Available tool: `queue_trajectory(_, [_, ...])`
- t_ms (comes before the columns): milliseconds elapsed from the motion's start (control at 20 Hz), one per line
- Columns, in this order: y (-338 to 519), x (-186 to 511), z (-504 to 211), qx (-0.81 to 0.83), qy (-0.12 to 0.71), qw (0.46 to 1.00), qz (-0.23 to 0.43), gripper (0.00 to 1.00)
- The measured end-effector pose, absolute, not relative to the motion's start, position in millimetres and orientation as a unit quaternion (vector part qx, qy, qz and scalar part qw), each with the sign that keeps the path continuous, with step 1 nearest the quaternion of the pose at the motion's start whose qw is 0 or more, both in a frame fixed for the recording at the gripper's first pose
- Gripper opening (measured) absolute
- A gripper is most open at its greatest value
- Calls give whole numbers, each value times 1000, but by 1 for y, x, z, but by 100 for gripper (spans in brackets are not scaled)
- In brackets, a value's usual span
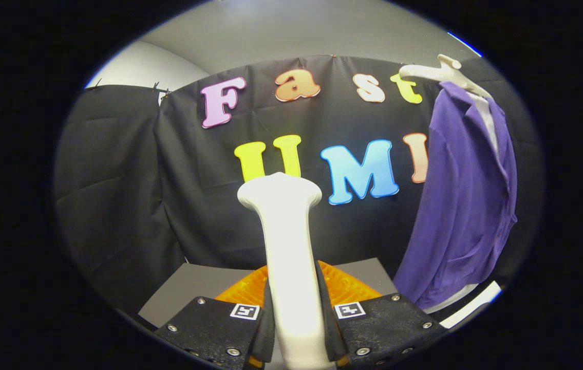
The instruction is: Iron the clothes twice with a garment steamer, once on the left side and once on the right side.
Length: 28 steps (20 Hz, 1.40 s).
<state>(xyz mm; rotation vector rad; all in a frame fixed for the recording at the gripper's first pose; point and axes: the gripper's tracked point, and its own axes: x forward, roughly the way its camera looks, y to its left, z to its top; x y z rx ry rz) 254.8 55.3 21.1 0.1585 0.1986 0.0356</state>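
Note:
A white garment steamer (285, 241) stands upright between my fingers, its wide head rising well above them. My gripper (295, 321) is shut on the steamer's slim handle, with both pads pressed against its sides. A purple garment (463, 200) hangs on a white hanger (443, 73) beyond the fingers and off to the right, an open collar at its top and a white layer showing under its hem. The steamer head is apart from the garment, to its left.
An orange ribbed base (345, 288) lies on a grey tabletop (193, 288) just behind the fingers. Black cloth walls close the booth behind and to the left. A white strip (471, 306) runs below the garment's hem.

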Motion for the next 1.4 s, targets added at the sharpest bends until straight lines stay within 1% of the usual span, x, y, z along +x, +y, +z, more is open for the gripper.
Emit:
queue_trajectory(300, [-20, 195, 71, 48, 26, 998, -9, 39])
queue_trajectory(650, [-83, 165, 105, 33, -21, 999, -34, 39])
queue_trajectory(850, [-119, 160, 116, 34, -44, 997, -47, 38])
queue_trajectory(1100, [-166, 167, 128, 13, -60, 995, -83, 39])
queue_trajectory(1400, [-214, 180, 116, -2, -66, 989, -132, 38])
